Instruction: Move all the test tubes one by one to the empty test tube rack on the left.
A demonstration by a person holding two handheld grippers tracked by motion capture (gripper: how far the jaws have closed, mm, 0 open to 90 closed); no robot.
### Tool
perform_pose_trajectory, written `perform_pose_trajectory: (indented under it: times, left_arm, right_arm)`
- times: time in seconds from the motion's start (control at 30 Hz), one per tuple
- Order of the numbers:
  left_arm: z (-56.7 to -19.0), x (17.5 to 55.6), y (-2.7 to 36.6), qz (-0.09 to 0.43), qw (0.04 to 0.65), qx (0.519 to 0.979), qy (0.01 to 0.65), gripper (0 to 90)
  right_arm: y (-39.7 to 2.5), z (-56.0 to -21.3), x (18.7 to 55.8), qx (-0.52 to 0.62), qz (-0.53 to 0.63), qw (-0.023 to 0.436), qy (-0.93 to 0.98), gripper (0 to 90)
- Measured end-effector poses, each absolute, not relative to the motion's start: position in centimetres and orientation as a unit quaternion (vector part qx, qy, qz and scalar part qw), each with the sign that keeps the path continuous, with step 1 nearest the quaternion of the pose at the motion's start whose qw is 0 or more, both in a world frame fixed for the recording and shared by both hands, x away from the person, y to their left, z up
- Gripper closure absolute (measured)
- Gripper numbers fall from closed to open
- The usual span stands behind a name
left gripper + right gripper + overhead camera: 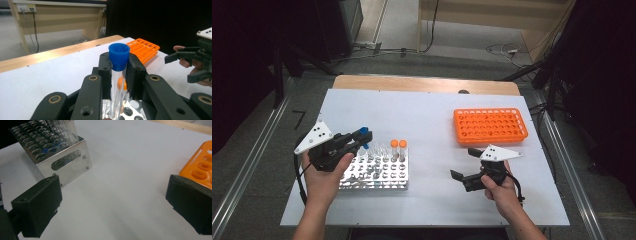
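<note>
My left gripper (356,141) is shut on a clear tube with a blue cap (362,133), which it holds upright just above the back left part of the shiny metal rack (377,184). In the left gripper view the blue-capped tube (119,55) stands between the two black pads of that gripper (120,75). Two orange-capped tubes (398,145) stand in the metal rack's back row, with several clear tubes beside them. My right gripper (465,163) rests low over the table to the right of the rack, open with nothing in it. Its own view shows the right gripper's (112,207) jaws wide apart.
An orange plastic rack (490,125) with empty holes lies at the back right of the white table (432,115). The metal rack (62,162) and the orange rack's corner (202,162) flank the bare table surface between the right gripper's jaws. A wooden strip borders the table's far edge.
</note>
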State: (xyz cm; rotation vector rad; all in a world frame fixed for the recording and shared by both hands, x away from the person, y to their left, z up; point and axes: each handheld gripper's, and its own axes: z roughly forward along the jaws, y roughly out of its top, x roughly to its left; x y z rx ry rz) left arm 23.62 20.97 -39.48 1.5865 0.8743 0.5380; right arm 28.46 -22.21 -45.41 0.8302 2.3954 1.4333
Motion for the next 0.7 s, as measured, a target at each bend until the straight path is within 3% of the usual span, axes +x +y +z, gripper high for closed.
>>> perform_pose_trajectory:
  times: [0.7]
  left_arm:
    - [-40.7, 24.0, 23.9, 0.258, 0.569, 0.663, 0.413, 76.8]
  right_arm:
    - [-26.5, -46.2, 30.8, 0.344, 0.483, 0.154, 0.79, 0.0]
